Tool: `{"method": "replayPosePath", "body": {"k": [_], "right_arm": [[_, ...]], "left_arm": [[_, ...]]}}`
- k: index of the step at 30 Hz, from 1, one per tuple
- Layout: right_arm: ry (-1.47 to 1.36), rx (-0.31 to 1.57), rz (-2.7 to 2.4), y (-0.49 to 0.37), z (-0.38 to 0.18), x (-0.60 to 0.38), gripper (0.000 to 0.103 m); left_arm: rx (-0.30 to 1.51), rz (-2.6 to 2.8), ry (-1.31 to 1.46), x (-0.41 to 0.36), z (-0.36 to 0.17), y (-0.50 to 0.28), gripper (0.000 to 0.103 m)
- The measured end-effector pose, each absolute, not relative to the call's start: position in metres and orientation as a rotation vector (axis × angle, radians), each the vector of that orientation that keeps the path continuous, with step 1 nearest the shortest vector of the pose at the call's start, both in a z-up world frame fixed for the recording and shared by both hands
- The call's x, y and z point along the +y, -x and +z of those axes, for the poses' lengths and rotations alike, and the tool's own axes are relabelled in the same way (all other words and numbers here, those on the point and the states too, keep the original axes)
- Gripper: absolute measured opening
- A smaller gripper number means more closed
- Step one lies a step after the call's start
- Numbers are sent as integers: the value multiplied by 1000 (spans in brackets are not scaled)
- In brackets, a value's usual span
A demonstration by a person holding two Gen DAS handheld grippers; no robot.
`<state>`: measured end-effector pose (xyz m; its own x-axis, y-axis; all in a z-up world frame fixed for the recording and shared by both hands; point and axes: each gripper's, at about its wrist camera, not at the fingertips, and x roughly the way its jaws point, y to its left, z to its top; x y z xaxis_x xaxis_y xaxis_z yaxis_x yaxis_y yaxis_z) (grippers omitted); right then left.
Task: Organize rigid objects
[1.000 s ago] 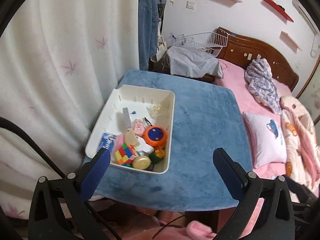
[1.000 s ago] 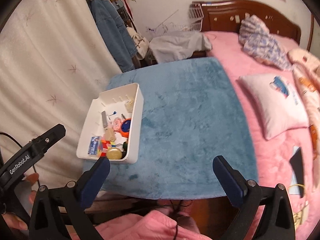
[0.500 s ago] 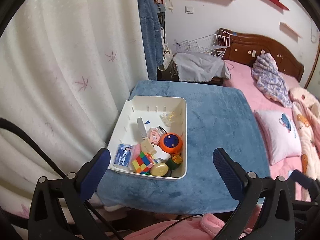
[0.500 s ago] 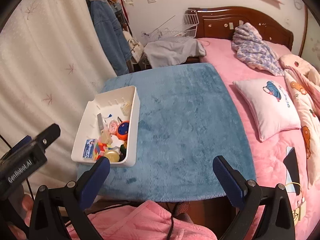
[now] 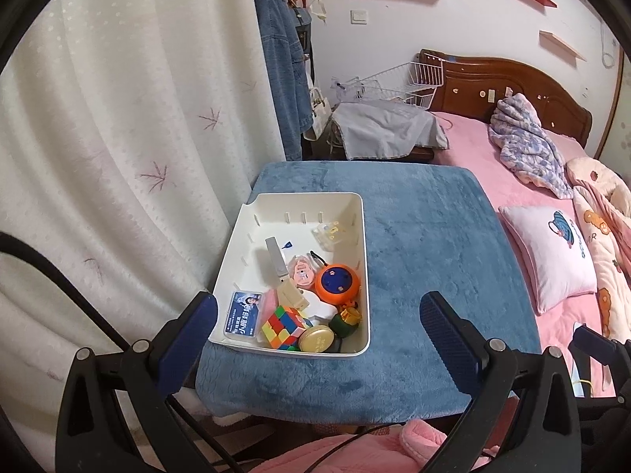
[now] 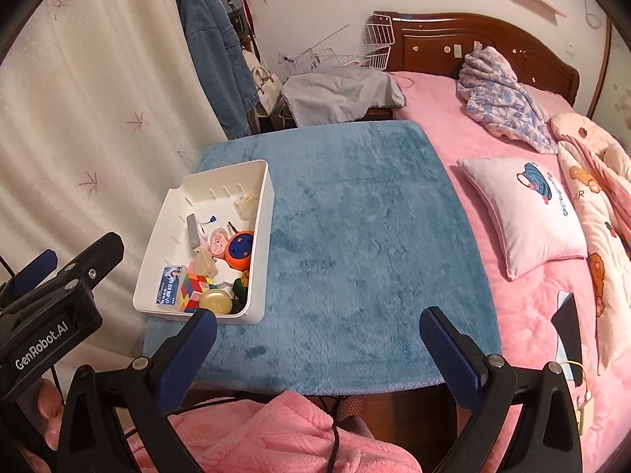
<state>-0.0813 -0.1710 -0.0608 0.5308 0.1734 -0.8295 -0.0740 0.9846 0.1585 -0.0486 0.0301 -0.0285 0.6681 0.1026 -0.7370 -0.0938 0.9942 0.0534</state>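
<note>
A white bin [image 5: 357, 213] [image 6: 265, 197] sits on the left of a blue plush table [image 5: 426, 252] [image 6: 355, 236]. It holds several small things: a colour cube [image 5: 284, 327] [image 6: 191, 291], an orange ball toy [image 5: 337, 282] [image 6: 239, 250], a gold round tin [image 5: 317, 339] [image 6: 215, 301], a blue card [image 5: 242, 312], a grey bar [image 5: 275, 256]. My left gripper [image 5: 319, 331] is open and empty, hovering at the bin's near end. My right gripper [image 6: 317, 339] is open and empty above the table's near edge, right of the bin.
A white curtain [image 5: 118, 118] hangs left of the table. A pink bed [image 6: 532, 216] with a pillow [image 6: 520, 209] and blankets lies to the right. A denim jacket [image 5: 284, 79], wire baskets [image 5: 394, 82] and grey cloth stand behind. Pink clothing [image 6: 284, 433] lies below.
Both grippers have drawn back and risen a little, so the table and bin sit farther and more centred in view. Both stayed open and empty.
</note>
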Motion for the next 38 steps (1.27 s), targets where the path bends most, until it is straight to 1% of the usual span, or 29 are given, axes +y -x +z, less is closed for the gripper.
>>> {"method": "replayPosePath", "body": {"k": [22,38], "right_arm": [[-103,1046,132,65,-69,-169,103],[-102,1060,126,32,-74,-173,103]], "left_arm": [[841,90,-45,21,-32,35,102],[844,92,-58,12,-35,3,102]]}}
